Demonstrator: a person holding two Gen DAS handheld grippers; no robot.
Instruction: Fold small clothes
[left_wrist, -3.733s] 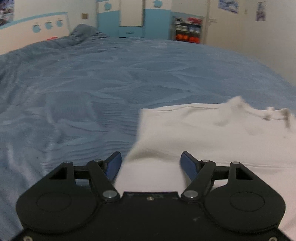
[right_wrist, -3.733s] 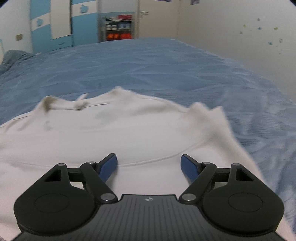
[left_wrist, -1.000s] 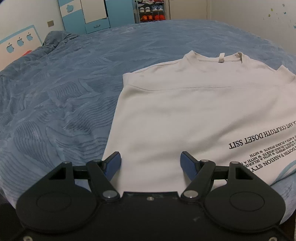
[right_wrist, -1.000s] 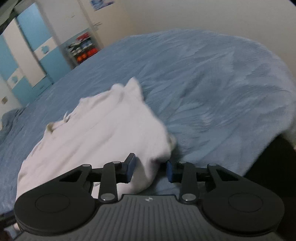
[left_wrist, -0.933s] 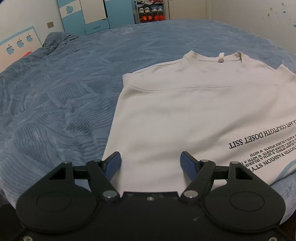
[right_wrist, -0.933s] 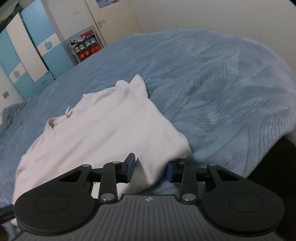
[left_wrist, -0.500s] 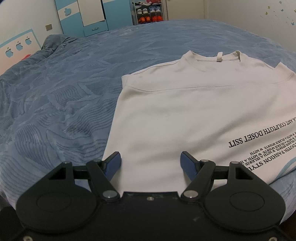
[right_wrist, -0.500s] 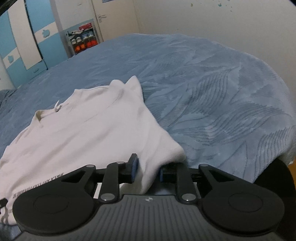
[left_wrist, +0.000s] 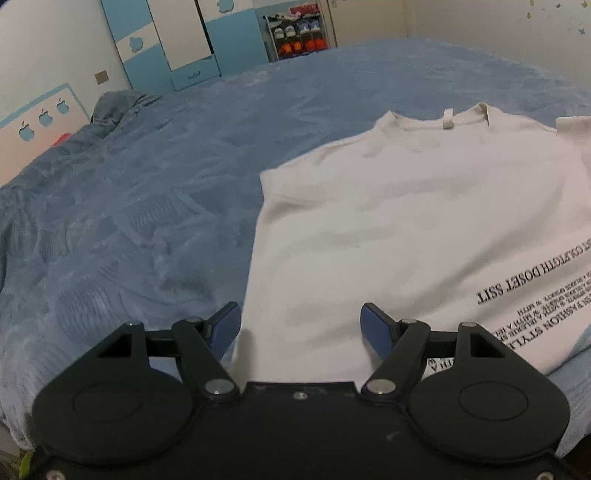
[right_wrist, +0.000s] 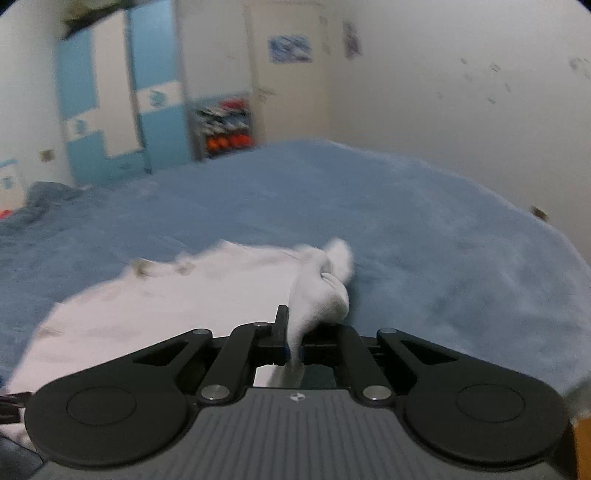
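right gripper (right_wrist: 293, 347) pinches the white shirt (left_wrist: 406, 221) corner, jaws clamped tight. left gripper (left_wrist: 301, 325) hangs wide open, empty, over the shirt's near edge.

"DOSET SSIT" inverted on T-shirt (left_wrist: 406, 229)

The right gripper (right_wrist: 294, 345) was clamped on a bunched-up corner of the white shirt (right_wrist: 177, 295), lifted off the blue bedspread (right_wrist: 424, 229).

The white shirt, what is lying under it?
Under the white shirt only the blue bedspread shows, around its edges. Whatever lies beneath the middle of the cloth is covered and cannot be seen.
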